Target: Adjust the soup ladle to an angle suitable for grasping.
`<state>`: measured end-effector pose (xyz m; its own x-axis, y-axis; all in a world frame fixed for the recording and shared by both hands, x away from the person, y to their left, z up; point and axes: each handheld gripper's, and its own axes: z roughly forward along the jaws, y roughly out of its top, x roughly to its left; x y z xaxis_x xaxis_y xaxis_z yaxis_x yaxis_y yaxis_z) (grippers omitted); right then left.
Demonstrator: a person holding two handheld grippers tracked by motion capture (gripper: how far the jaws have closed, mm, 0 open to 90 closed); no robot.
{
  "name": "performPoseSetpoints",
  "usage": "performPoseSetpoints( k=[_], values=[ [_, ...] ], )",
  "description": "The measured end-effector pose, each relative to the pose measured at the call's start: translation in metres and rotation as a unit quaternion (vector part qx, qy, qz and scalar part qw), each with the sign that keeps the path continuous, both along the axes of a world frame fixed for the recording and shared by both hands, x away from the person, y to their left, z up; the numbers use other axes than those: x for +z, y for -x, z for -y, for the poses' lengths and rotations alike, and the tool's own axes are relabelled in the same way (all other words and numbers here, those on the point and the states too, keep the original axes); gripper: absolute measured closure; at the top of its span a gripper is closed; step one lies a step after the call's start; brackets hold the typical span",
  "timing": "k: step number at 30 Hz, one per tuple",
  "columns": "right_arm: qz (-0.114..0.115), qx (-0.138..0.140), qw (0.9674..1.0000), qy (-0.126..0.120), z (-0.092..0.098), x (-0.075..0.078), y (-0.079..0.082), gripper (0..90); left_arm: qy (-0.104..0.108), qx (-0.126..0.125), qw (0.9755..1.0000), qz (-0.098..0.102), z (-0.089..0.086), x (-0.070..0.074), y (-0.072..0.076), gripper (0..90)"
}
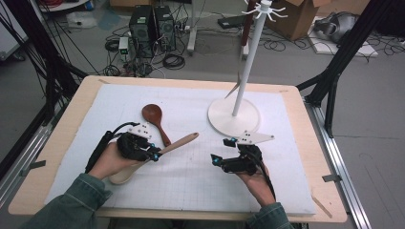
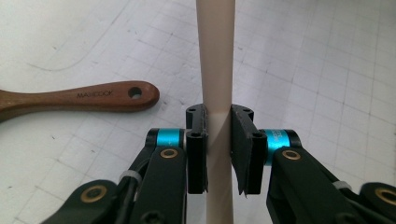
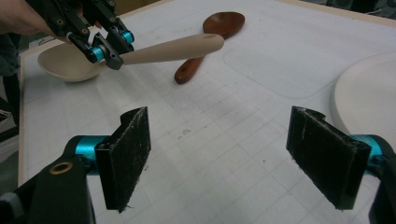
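Note:
My left gripper [image 1: 154,153] is shut on the handle of a pale wooden spoon [image 1: 179,141], whose bowl [image 1: 122,174] rests low by the left hand. In the left gripper view the pale handle [image 2: 215,70] runs straight up between the two pads of the left gripper [image 2: 218,149], which press on it. A dark brown spoon [image 1: 156,119] lies on the white mat just behind; its handle end [image 2: 93,95] has a hole. My right gripper [image 1: 220,151] stands open over bare mat, and its jaws [image 3: 231,156] are wide apart with nothing between them. The right gripper view shows the left gripper [image 3: 105,46] holding the pale spoon [image 3: 173,46].
A white hook stand [image 1: 248,62] rises from a round base [image 1: 227,119] at the back right of the mat [image 1: 191,186]; its base edge [image 3: 369,98] lies close to my right gripper. The wooden table rim [image 1: 57,157] frames the mat.

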<state>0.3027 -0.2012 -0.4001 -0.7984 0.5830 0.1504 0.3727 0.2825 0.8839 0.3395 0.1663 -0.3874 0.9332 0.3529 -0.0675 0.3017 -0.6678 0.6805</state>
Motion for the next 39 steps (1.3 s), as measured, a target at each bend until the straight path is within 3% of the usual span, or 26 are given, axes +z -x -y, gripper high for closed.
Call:
performPoseSetpoints(
  k=[12, 31, 39],
  values=[
    [0.01, 0.013, 0.9999, -0.006, -0.015, 0.016, 0.001, 20.8, 0.024, -0.003, 0.9995, 0.021, -0.001, 0.015, 0.006, 76.5],
    [0.011, 0.026, 0.9996, -0.005, -0.032, 0.028, -0.002, 20.5, 0.058, -0.004, 0.998, 0.025, 0.001, 0.021, 0.011, 76.5],
    [0.012, 0.036, 0.9993, -0.007, -0.042, 0.032, -0.004, 20.5, 0.062, -0.011, 0.9976, 0.028, 0.001, 0.022, 0.011, 76.5]
  ],
)
